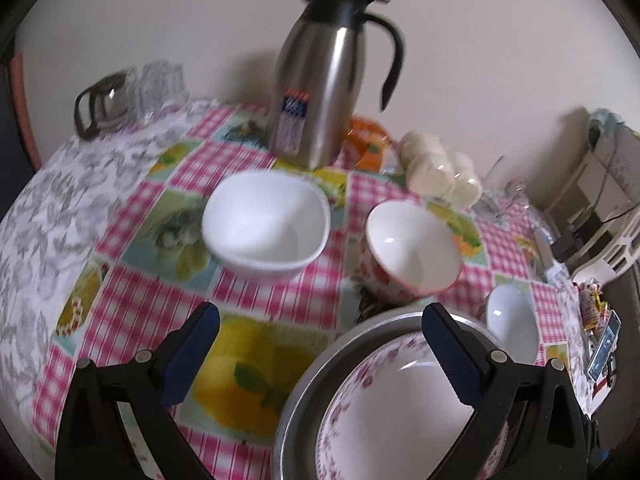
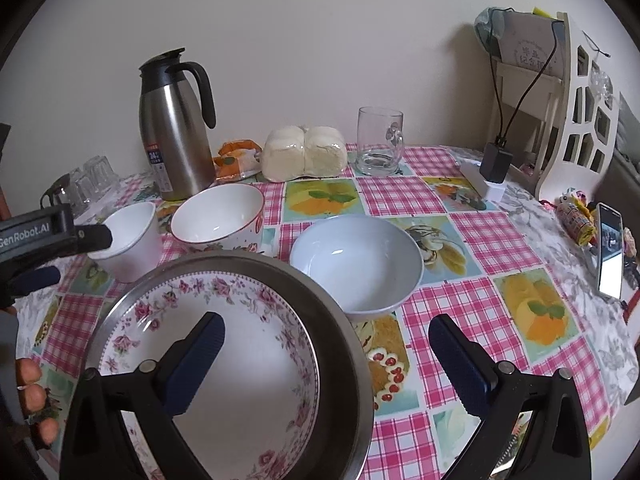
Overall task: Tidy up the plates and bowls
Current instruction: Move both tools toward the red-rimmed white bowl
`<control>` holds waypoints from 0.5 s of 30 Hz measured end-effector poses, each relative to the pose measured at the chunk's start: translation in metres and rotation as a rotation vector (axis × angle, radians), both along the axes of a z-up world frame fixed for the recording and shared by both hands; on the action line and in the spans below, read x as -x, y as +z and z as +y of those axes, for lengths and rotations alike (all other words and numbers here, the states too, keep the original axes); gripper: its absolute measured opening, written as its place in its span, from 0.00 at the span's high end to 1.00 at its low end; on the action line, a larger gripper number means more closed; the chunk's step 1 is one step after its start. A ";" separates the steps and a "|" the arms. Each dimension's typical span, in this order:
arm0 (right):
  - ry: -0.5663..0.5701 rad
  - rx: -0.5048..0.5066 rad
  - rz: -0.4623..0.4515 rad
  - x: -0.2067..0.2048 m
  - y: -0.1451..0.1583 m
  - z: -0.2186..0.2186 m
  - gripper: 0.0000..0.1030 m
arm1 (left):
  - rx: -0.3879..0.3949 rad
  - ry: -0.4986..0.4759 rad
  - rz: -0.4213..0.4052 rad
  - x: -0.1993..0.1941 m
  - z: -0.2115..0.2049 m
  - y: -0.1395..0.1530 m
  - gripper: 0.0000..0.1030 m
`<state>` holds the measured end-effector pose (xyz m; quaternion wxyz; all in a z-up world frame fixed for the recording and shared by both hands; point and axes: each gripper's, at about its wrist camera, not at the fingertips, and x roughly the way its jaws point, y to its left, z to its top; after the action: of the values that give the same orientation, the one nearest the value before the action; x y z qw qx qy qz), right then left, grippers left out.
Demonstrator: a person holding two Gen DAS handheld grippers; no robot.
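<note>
A floral-rimmed plate (image 1: 384,408) (image 2: 248,340) lies inside a steel dish (image 1: 304,384) (image 2: 332,320) at the table's near edge. Behind it stand a white square bowl (image 1: 266,224) (image 2: 132,240), a red-patterned round bowl (image 1: 412,248) (image 2: 216,216) and a pale blue bowl (image 1: 512,320) (image 2: 356,264). My left gripper (image 1: 324,344) (image 2: 64,258) is open, its right finger over the dish rim and nothing gripped. My right gripper (image 2: 328,360) is open too. Its left finger hovers above the floral plate, and the dish rim shows between the fingers.
A steel thermos jug (image 1: 320,80) (image 2: 176,128), a bag of buns (image 2: 304,152), an orange packet (image 2: 236,160) and a glass mug (image 2: 378,140) line the wall side. Upturned glasses (image 1: 160,80) stand far left. A phone (image 2: 610,252) and a charger (image 2: 494,166) lie right. A hand (image 2: 36,400) shows lower left.
</note>
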<state>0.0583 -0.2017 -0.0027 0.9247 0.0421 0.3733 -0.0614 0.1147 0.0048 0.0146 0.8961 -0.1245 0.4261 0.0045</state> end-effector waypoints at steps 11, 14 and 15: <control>0.044 -0.041 0.020 -0.039 0.022 0.001 0.00 | 0.099 -0.100 0.011 -0.029 -0.006 0.013 0.02; 0.071 -0.058 0.054 -0.063 0.028 0.001 0.00 | 0.093 -0.117 0.026 -0.044 -0.008 0.009 0.02; 0.073 -0.060 0.061 -0.068 0.029 0.001 0.00 | 0.101 -0.120 0.033 -0.047 -0.009 0.007 0.02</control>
<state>0.1268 -0.2010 0.0266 0.9129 0.0542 0.4043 -0.0180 0.1615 -0.0037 0.0215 0.8801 -0.1439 0.4473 -0.0685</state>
